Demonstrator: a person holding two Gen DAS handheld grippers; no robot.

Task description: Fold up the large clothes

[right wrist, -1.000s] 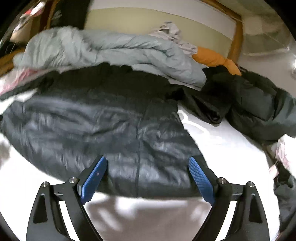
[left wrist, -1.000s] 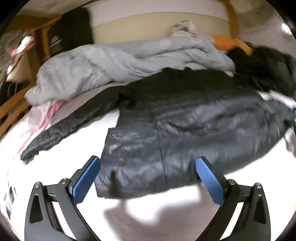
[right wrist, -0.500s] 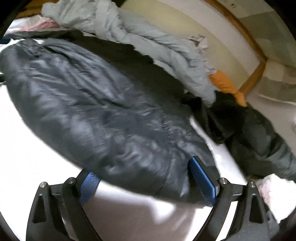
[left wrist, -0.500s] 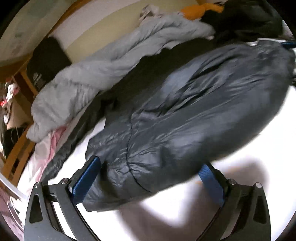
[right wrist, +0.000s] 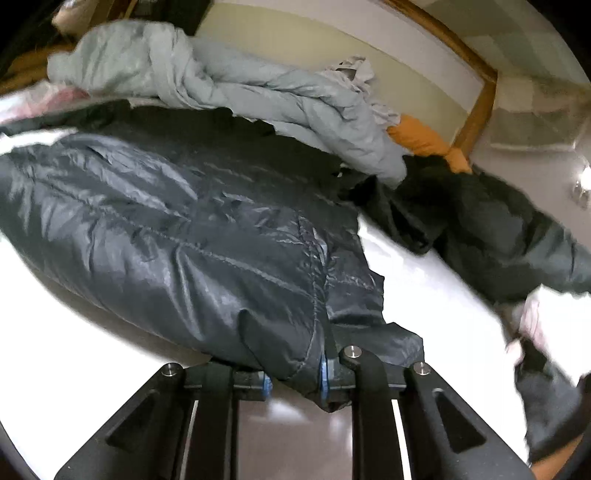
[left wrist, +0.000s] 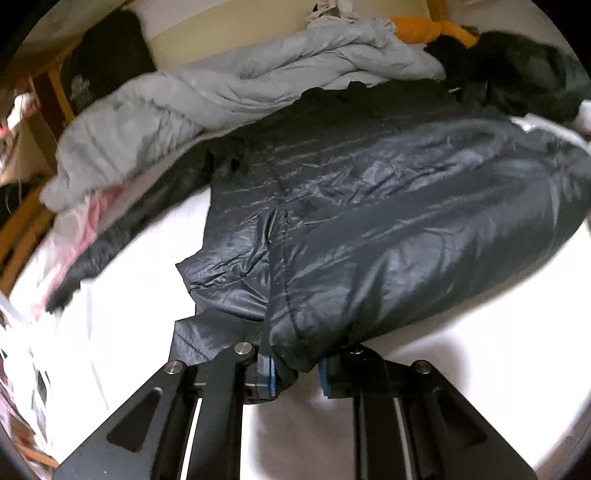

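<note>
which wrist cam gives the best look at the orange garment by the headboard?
Right wrist. The orange garment sits there well inside the frame, between the grey puffy jacket and the wooden bed frame. In the left wrist view it is squeezed against the top edge and partly hidden by the grey jacket.

A dark, shiny quilted jacket (left wrist: pixel 388 221) lies spread on the white bed (left wrist: pixel 461 350), near hem bunched.

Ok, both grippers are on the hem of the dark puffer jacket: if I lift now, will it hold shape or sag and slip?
The dark puffer jacket will probably sag between the left gripper and right gripper: it lies soft and creased. Its shiny shell looks slippery, so the hem may creep out as the jaws close. The puffy fill suggests it is light for its bulk.
</note>
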